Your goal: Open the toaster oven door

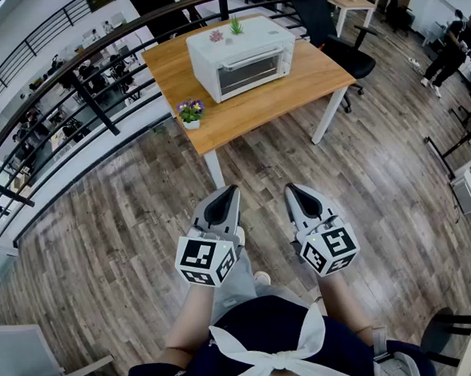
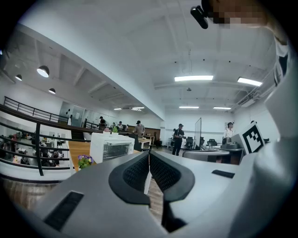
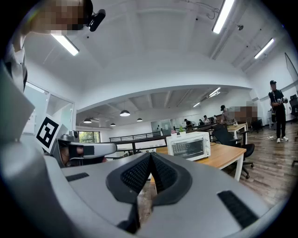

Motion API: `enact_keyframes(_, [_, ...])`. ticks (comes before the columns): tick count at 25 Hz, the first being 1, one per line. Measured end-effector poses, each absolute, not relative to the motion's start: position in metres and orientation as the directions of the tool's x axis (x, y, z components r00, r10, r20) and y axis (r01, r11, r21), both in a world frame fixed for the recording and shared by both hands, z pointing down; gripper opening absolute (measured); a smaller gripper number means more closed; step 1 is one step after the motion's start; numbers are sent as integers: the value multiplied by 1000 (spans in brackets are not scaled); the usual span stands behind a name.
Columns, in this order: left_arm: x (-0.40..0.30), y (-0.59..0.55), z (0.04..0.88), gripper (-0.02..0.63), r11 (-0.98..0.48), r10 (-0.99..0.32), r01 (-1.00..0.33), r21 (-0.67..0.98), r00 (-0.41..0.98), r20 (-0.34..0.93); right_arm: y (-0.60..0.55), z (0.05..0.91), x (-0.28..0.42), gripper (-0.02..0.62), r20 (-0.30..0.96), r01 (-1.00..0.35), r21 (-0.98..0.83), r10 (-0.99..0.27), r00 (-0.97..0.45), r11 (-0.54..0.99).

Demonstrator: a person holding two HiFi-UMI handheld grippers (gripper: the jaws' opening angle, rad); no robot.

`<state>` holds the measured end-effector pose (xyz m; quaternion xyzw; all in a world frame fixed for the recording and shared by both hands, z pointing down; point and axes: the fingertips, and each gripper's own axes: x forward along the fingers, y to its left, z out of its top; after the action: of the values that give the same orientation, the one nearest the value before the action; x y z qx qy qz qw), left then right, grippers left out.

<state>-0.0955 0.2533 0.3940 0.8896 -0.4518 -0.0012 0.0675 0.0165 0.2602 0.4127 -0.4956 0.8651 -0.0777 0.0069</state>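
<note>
In the head view we see the toaster oven [image 1: 242,58], its door [image 1: 248,74] closed, on the wooden surface [image 1: 309,86] well ahead of us, with a flower pot [image 1: 190,111] at the surface's near corner. We hold the left gripper [image 1: 231,191] and right gripper [image 1: 293,189] side by side, low over the floor [image 1: 102,233], pointing forward. Only the left gripper view shows its fingers [image 2: 137,173] clenched and empty. The right gripper view shows its fingers [image 3: 165,174] likewise pressed together on nothing, with the oven beyond.
</note>
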Motion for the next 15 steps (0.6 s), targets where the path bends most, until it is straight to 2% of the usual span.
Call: enact_keyframes(15, [-88, 204, 403, 23, -599, -791, -793, 110, 608, 72, 205, 418, 23, 5, 65, -874, -134, -876, -478, 467])
